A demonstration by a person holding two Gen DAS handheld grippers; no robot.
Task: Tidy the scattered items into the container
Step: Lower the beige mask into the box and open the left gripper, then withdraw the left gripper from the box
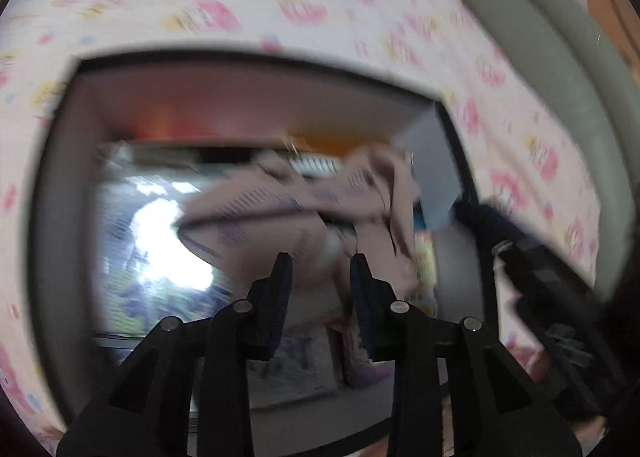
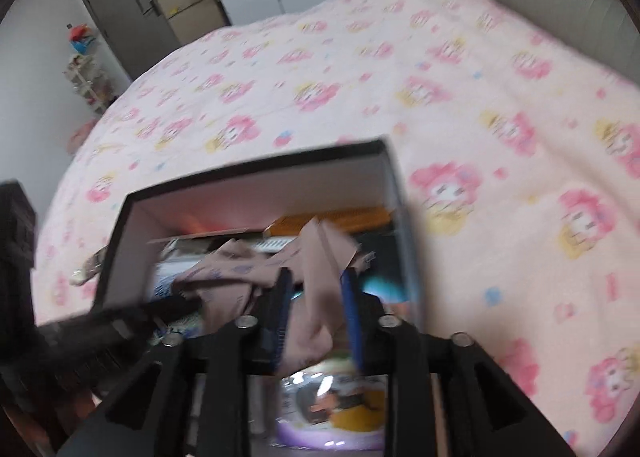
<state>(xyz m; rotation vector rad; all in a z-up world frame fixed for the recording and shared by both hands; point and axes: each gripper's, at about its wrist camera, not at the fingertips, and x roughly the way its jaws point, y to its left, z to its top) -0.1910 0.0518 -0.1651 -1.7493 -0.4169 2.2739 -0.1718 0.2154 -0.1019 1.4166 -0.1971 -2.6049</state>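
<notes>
Fingers [image 2: 285, 297] straddle tan cloth [image 2: 316, 297] over cluttered box [image 2: 256, 177].

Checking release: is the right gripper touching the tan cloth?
Cannot tell. In the right wrist view the tan cloth lies between the right gripper's spread fingers, but blur hides any gap.

Both tools were built alike. The left gripper [image 1: 320, 265] was matte black plastic, with two angular outer struts and two inner arms that narrowed toward the tips. A round silver fastener sat at the top of each of the four members. The fingers [image 1: 282, 277] carried dark blue ribbed pads on their inner faces. The right gripper [image 2: 316, 281] showed the same black frame, four silver round fasteners, triangular cut-outs in the outer struts and brighter blue ridged pads [image 2: 352, 317] lining its fingers. Its black body also appeared, blurred, at the right edge of the left wrist view.
</notes>
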